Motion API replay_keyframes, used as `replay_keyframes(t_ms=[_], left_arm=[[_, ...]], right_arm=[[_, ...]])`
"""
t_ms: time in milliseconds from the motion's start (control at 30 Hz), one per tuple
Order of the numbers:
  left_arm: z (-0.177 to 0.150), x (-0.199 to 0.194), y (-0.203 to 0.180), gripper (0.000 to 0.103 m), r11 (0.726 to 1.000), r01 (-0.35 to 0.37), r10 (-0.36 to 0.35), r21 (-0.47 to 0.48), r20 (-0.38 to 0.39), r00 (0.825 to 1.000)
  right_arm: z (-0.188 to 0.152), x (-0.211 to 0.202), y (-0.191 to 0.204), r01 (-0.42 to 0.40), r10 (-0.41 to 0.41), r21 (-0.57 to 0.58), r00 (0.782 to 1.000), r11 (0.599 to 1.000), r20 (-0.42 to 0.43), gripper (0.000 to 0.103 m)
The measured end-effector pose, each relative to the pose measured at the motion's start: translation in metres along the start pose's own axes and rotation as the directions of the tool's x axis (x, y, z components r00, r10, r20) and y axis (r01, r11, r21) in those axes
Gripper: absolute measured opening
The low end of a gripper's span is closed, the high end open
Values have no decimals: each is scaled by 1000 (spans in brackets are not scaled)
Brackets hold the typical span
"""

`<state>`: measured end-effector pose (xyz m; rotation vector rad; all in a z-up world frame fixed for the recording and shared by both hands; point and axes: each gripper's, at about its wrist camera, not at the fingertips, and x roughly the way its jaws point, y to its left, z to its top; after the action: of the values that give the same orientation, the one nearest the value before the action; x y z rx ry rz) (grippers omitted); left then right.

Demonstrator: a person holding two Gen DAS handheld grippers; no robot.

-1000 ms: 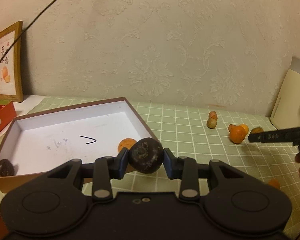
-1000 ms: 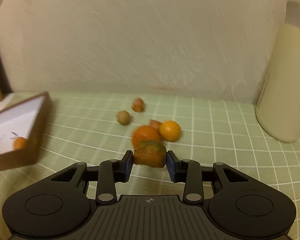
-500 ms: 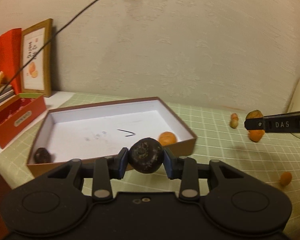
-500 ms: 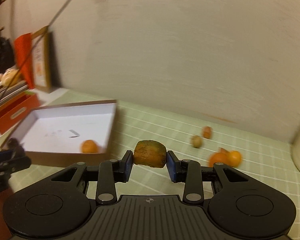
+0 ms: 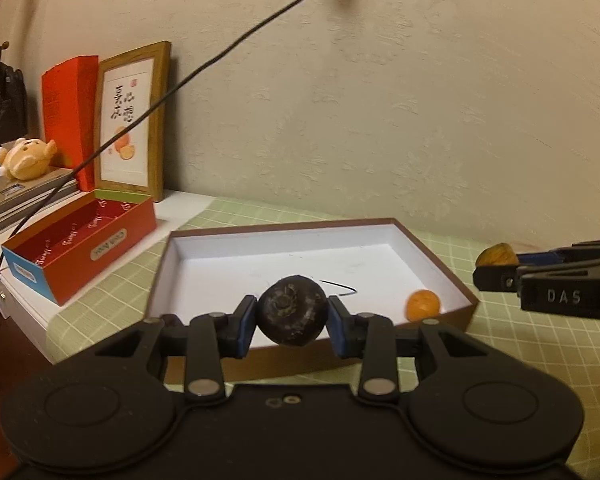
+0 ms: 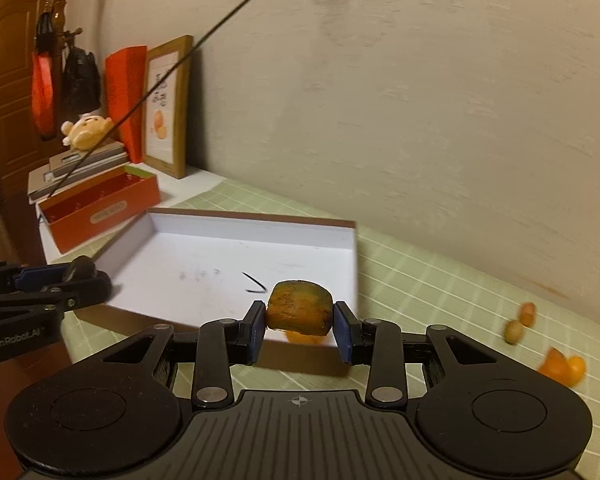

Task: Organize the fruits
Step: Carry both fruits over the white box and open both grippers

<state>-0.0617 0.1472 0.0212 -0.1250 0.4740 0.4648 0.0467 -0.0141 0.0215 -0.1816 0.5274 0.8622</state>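
- While both tools hang over the near edge of the table [image 5: 228, 210], I take the shallow box [image 5: 436, 264] first: its white floor fills the middle of both views, thin cardboard walls, likely light enough to slide if I bump its rim.
- Centre of the left view, my left gripper [image 5: 292, 318] has its jaws closed on the dark round fruit [image 5: 292, 312], pads on its widest part, stem end facing the camera. I judge it firm and fairly smooth, so a grip off the middle could let it roll out.
- Centre of the right view, my right gripper [image 6: 300, 322] holds the brown-orange fruit [image 6: 300, 308] between narrow jaws, flat sides against the pads. It looks softer and slightly squashed; I would not squeeze harder.
- Lower right of the box in the left view lies one small orange fruit [image 5: 422, 303], against the near wall.
- Far right of the right view, loose small fruits [image 6: 562, 368] sit on the green checked cloth, well apart from the box; blurred, but they look light and prone to rolling, best pinched across the middle.
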Motion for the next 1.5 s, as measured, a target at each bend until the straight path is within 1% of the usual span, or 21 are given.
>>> replay_keyframes(t_ms=[267,567,733,1033,1200,1400,1433,1467,1500], left_arm=[[6,17,19,27,999,-32,32,-17,-3,999],[20,52,43,27,996,-83,83,-15,-16,996],[26,68,49,27,995,-92,91,-30,-14,996],[23,93,52,27,994,-93,89,-56,-55,994],[22,101,55,27,993,-97,93,-67,-68,993],[23,104,60,27,991,-105,101,-78,-62,993],[23,104,60,28,991,-104,99,-79,-60,993],[23,105,60,33,991,-107,103,-77,-57,993],[22,104,58,41,991,-116,113,-72,-49,992]], right_arm=[[10,27,22,-27,27,-2,1000,1000,5,36],[22,59,23,-33,33,37,999,999,-1,36],[32,75,16,-29,28,69,1000,997,13,36],[35,107,11,-31,32,89,999,996,-14,37],[36,115,11,-35,37,96,999,995,-18,37],[37,120,13,-34,36,94,999,995,-20,37],[36,121,13,-33,35,93,999,995,-20,37],[36,121,13,-35,36,89,999,995,-18,37],[36,122,14,-37,38,81,999,996,-9,37]])
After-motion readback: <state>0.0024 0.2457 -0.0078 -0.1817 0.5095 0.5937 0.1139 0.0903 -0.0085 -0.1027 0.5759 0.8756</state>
